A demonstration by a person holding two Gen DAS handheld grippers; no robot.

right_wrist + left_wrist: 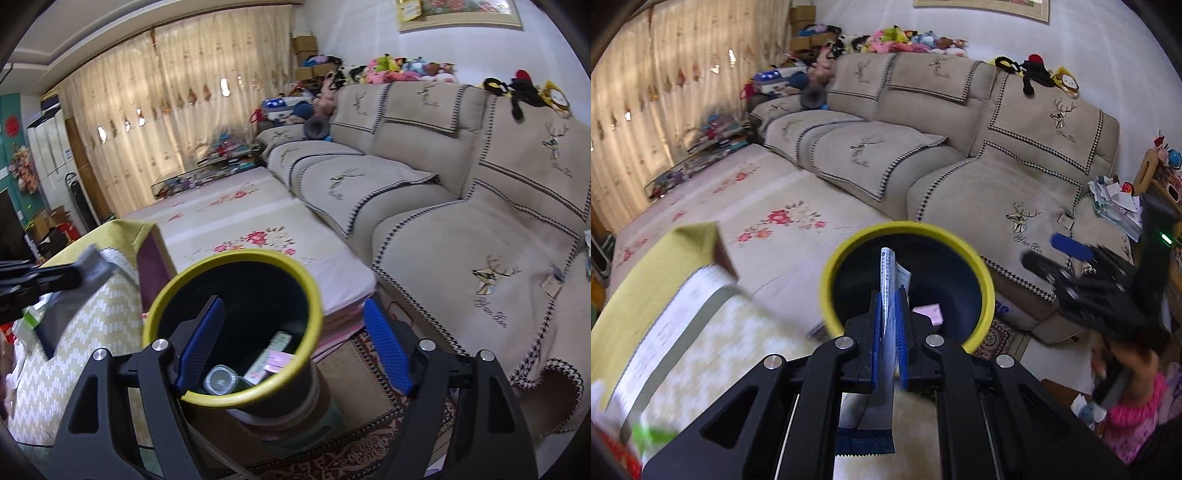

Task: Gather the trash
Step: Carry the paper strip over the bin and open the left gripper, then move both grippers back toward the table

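Left gripper (887, 295) clamped tight on a flat foil wrapper (886, 280) — blue pads pressed against both faces, the packet standing on edge, its serrated blue end trailing back beneath the jaws. Held over the mouth of the yellow-rimmed trash bin (908, 229), dark inside, with a pink scrap (929, 312) lying at the bottom.

Right gripper (293, 325) spread wide, nothing between its fingers (388, 354); left pad over the bin's (236, 256) opening, right pad outside the rim, toward the sofa. Down in the bin: a clear bottle (221, 380), a pale green packet (267, 356), a pink slip (279, 360).

Bin standing on a patterned rug (369, 369) — yellow-clothed table (110, 295) to its left, beige sofa (480, 240) to its right, floral mat (240, 221) beyond. Plush toys (399, 68) heaped along the far sofa back.
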